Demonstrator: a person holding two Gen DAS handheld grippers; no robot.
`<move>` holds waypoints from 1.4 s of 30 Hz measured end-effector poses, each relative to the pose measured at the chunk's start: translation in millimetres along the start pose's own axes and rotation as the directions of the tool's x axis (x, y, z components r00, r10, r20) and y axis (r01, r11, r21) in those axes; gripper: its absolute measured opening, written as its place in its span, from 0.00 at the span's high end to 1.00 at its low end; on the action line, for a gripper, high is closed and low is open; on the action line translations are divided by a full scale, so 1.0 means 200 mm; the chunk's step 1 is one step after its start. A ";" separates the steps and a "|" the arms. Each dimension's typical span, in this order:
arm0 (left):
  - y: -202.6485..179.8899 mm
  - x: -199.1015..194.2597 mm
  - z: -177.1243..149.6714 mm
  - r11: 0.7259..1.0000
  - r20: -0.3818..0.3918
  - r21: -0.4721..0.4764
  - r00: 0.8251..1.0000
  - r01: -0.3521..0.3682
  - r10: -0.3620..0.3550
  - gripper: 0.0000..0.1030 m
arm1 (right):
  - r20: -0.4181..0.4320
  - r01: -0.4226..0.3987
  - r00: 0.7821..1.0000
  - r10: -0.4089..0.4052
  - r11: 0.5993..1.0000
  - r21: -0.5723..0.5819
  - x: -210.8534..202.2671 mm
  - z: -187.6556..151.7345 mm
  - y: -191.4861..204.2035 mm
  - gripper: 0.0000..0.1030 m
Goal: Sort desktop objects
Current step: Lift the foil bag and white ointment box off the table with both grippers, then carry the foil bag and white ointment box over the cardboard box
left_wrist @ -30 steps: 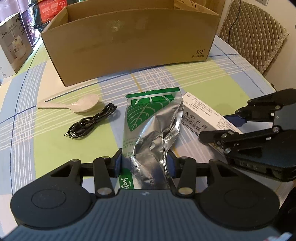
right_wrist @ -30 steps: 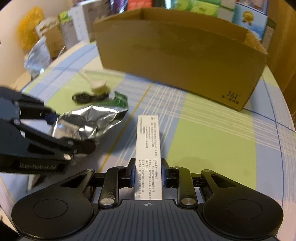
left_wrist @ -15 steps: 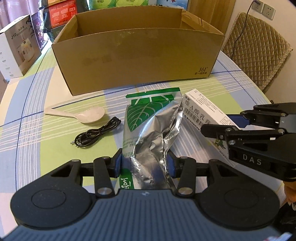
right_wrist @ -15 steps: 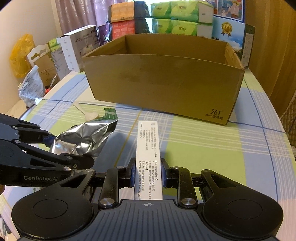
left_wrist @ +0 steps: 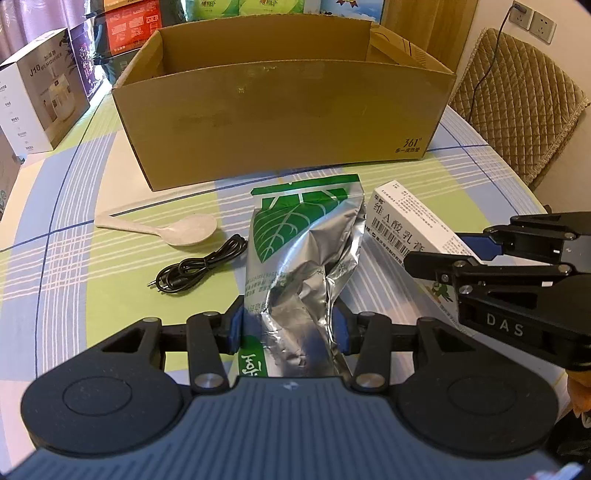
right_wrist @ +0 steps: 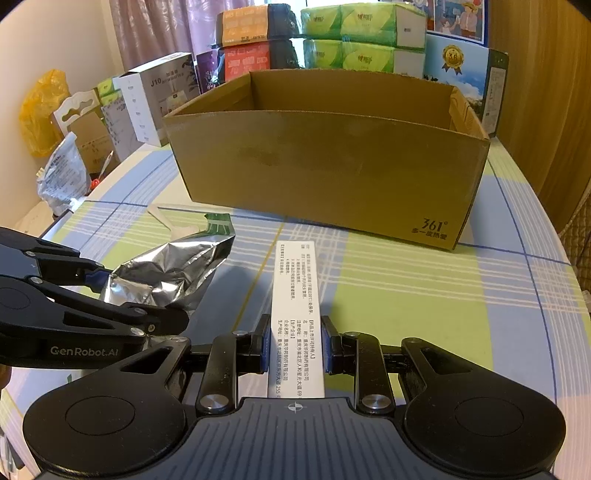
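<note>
A crumpled silver foil bag with a green leaf print (left_wrist: 295,251) sticks forward from my left gripper (left_wrist: 290,325), which is shut on its lower end. My right gripper (right_wrist: 295,343) is shut on a long white medicine box (right_wrist: 295,288). Both held things hang just above the checked tablecloth (left_wrist: 55,221). In the left wrist view the right gripper (left_wrist: 454,251) holds the white box (left_wrist: 402,218) right of the bag. Seen from the right wrist, the left gripper (right_wrist: 136,295) holds the foil bag (right_wrist: 173,269) on the left. An open, empty-looking cardboard box (left_wrist: 280,122) (right_wrist: 332,166) stands straight ahead.
A pale plastic spoon (left_wrist: 173,230) and a coiled black cable (left_wrist: 199,266) lie on the cloth left of the bag. Product boxes (right_wrist: 159,96) and tissue packs (right_wrist: 354,33) stand behind the carton. A quilted chair (left_wrist: 517,110) is at the far right.
Both grippers have risen with the bag and the white box still held. The carton's open top now shows more, and the spoon and cable sit lower and farther off.
</note>
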State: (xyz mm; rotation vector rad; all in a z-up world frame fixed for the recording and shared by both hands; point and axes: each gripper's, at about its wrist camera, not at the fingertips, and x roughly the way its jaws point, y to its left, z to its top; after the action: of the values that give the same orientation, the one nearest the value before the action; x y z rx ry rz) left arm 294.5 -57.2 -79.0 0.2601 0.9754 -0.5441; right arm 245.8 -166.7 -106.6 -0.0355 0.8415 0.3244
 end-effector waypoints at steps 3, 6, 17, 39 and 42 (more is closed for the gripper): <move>0.00 0.00 0.00 1.000 0.005 -0.003 1.000 0.001 -0.001 0.60 | 0.009 0.001 1.000 -0.001 1.000 0.002 -0.01 0.01 0.00 0.78; 0.00 -0.02 0.01 1.000 0.018 -0.007 1.000 0.000 0.000 0.60 | 0.025 0.001 1.000 -0.001 1.000 0.007 -0.02 0.02 0.00 0.78; -0.01 -0.14 0.09 1.000 0.089 -0.029 0.996 0.009 -0.006 0.60 | 0.107 0.049 0.993 -0.050 0.999 0.007 -0.12 0.10 0.00 0.78; -0.01 -0.23 0.28 0.996 0.188 -0.083 0.982 0.013 0.003 0.60 | 0.248 0.120 0.961 -0.124 0.992 0.032 -0.23 0.29 -0.05 0.78; 0.00 -0.24 0.28 0.996 0.197 -0.090 0.980 0.010 0.008 0.60 | 0.256 0.125 0.958 -0.130 0.992 0.037 -0.23 0.31 -0.05 0.78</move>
State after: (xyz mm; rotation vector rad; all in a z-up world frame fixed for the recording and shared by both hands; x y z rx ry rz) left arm 313.1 -66.8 -7.4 0.1219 0.8050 -0.5151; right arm 264.9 -179.1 -31.6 -0.0278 0.5806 0.1936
